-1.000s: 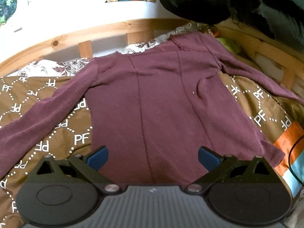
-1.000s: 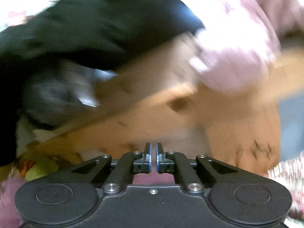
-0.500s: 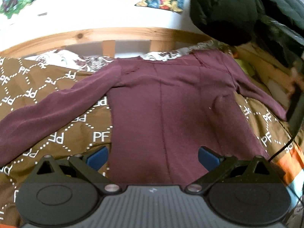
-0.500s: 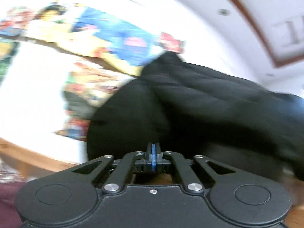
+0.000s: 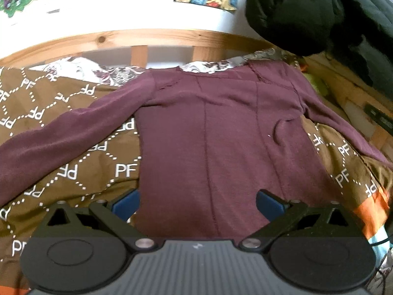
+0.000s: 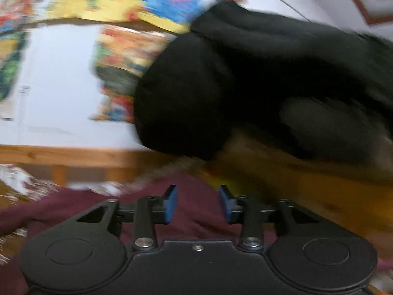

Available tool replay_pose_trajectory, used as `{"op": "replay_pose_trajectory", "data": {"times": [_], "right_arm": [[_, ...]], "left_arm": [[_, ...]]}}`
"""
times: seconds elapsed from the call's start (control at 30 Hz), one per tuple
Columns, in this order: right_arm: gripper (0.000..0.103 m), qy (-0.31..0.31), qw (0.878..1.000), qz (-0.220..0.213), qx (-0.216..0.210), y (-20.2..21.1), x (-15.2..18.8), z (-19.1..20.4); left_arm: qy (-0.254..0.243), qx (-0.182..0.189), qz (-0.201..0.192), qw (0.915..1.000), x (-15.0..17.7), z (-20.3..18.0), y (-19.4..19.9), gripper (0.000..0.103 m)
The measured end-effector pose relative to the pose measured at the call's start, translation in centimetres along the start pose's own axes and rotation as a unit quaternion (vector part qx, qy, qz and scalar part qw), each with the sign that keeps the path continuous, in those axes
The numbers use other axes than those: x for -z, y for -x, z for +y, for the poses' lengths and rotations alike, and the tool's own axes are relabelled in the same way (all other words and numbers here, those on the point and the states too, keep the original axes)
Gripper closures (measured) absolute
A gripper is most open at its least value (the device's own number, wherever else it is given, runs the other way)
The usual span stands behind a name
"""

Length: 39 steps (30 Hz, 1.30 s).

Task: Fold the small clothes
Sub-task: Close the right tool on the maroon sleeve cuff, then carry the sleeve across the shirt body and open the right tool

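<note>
Right tongs (image 6: 197, 202): jaws have just been opening from fully closed, now parted about halfway, nothing between them; view has swung from the wall down toward the maroon top (image 6: 196, 209). Left tongs (image 5: 197, 202): wide apart, empty, poised over the hem. The maroon top (image 5: 211, 132) lies flat on the bed's brown cover (image 5: 73, 172), sleeves spread. Judgement: folding not yet begun; a first grasp appears imminent.

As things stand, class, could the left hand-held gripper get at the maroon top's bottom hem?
Probably yes: the left hand-held gripper is open, the maroon top lies flat directly ahead, nothing between.
</note>
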State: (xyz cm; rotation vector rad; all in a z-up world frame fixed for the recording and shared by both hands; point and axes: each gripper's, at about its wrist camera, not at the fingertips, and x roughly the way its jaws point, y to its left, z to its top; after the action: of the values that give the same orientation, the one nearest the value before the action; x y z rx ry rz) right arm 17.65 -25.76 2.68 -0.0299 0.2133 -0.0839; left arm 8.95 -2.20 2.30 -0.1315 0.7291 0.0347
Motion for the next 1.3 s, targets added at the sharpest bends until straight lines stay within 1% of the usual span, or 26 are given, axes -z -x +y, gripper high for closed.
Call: {"op": "replay_pose_trajectory", "data": {"times": [0.07, 0.13, 0.17, 0.2, 0.27, 0.33, 0.4, 0.43, 0.5, 0.57, 0.6, 0.63, 0.67, 0.7, 0.73, 0.77, 0.8, 0.83, 0.87, 0.93, 0.97, 1.03, 1.1, 1.17, 1.23, 1.3], "right_arm": [[0.046, -0.032, 0.998, 0.023, 0.051, 0.6, 0.6, -3.5], [0.037, -0.079, 0.989, 0.046, 0.112, 1.4, 1.4, -7.6], [0.027, -0.107, 0.982, 0.059, 0.145, 1.7, 1.9, -9.5], [0.022, -0.135, 0.972, 0.074, 0.178, 1.8, 2.4, -11.4], [0.021, -0.193, 0.947, 0.106, 0.232, 1.8, 3.4, -15.2], [0.021, -0.248, 0.927, 0.130, 0.249, 1.5, 4.3, -18.0], [0.018, -0.296, 0.910, 0.143, 0.253, 1.6, 5.5, -20.4], [0.017, -0.313, 0.905, 0.143, 0.251, 1.5, 6.1, -21.3], [0.015, -0.327, 0.903, 0.133, 0.246, 0.7, 6.2, -21.8], [0.016, -0.359, 0.894, 0.123, 0.239, -0.1, 6.1, -22.5], [0.018, -0.374, 0.888, 0.116, 0.239, -0.2, 6.3, -22.3], [0.028, -0.388, 0.882, 0.106, 0.245, -0.1, 6.6, -22.5], [0.049, -0.398, 0.875, 0.092, 0.259, 0.2, 6.9, -22.8], [0.066, -0.402, 0.870, 0.086, 0.274, 0.2, 6.7, -22.8], [0.073, -0.405, 0.865, 0.084, 0.284, 0.2, 6.6, -22.9], [0.086, -0.407, 0.864, 0.080, 0.287, 0.1, 6.7, -22.9], [0.094, -0.403, 0.865, 0.072, 0.289, 0.3, 6.6, -22.8], [0.096, -0.388, 0.872, 0.064, 0.290, 0.6, 6.2, -22.5], [0.097, -0.367, 0.883, 0.056, 0.288, 1.3, 5.8, -22.2], [0.097, -0.310, 0.909, 0.033, 0.277, 2.0, 4.1, -20.5], [0.097, -0.271, 0.925, 0.013, 0.266, 2.4, 2.9, -19.2], [0.097, -0.203, 0.949, -0.022, 0.240, 2.7, 0.6, -16.7], [0.098, -0.148, 0.966, -0.052, 0.204, 2.6, -1.6, -14.1], [0.098, -0.110, 0.978, -0.078, 0.159, 2.5, -3.7, -11.5], [0.098, -0.073, 0.988, -0.096, 0.098, 2.1, -5.3, -8.8], [0.098, -0.025, 0.993, -0.114, 0.035, 1.9, -6.7, -5.5]], "left_arm": [[-0.011, 0.000, 0.002, 0.9999, 0.0, -0.7, -0.2, 0.001], [-0.021, 0.001, 0.006, 0.9998, 0.1, -1.5, -0.4, 0.001], [-0.026, 0.001, 0.008, 0.9996, 0.1, -1.8, -0.6, 0.001], [-0.033, 0.001, 0.009, 0.9994, 0.1, -2.2, -0.7, 0.001], [-0.045, 0.000, 0.011, 0.9989, 0.2, -2.9, -0.8, 0.001], [-0.058, -0.003, 0.010, 0.9983, 0.3, -3.4, -0.9, 0.001], [-0.064, -0.005, 0.011, 0.9979, 0.3, -3.7, -1.1, 0.001], [-0.065, -0.005, 0.012, 0.9978, 0.3, -3.8, -1.1, 0.001], [-0.068, -0.008, 0.014, 0.9976, 0.4, -3.9, -1.3, 0.001], [-0.069, -0.011, 0.014, 0.9975, 0.3, -3.8, -1.3, 0.001], [-0.068, -0.013, 0.013, 0.9975, 0.3, -3.7, -1.2, 0.001], [-0.066, -0.015, 0.011, 0.9976, 0.3, -3.5, -1.1, 0.001], [-0.064, -0.016, 0.011, 0.9978, 0.3, -3.4, -1.0, 0.001], [-0.059, -0.017, 0.010, 0.9980, 0.3, -3.1, -1.0, 0.001], [-0.055, -0.017, 0.010, 0.9983, 0.2, -2.9, -0.9, 0.001], [-0.052, -0.017, 0.009, 0.9985, 0.2, -2.6, -0.8, 0.001], [-0.048, -0.016, 0.007, 0.9987, 0.2, -2.4, -0.7, 0.001], [-0.044, -0.016, 0.005, 0.9989, 0.1, -2.1, -0.6, 0.001], [-0.041, -0.014, 0.003, 0.9991, 0.1, -1.9, -0.5, 0.001], [-0.035, -0.009, 0.000, 0.9993, 0.0, -1.5, -0.4, 0.001], [-0.032, -0.006, -0.001, 0.9995, 0.0, -1.3, -0.3, 0.001], [-0.027, -0.003, -0.005, 0.9996, 0.0, -0.9, 0.0, 0.001], [-0.020, -0.002, -0.010, 0.9998, -0.1, -0.3, 0.3, 0.001], [-0.008, -0.005, -0.016, 0.9998, -0.1, 0.4, 0.6, 0.001], [0.010, -0.005, -0.024, 0.9997, -0.1, 1.3, 1.1, 0.001], [0.033, 0.003, -0.035, 0.9988, -0.1, 2.4, 1.6, 0.001]]}}
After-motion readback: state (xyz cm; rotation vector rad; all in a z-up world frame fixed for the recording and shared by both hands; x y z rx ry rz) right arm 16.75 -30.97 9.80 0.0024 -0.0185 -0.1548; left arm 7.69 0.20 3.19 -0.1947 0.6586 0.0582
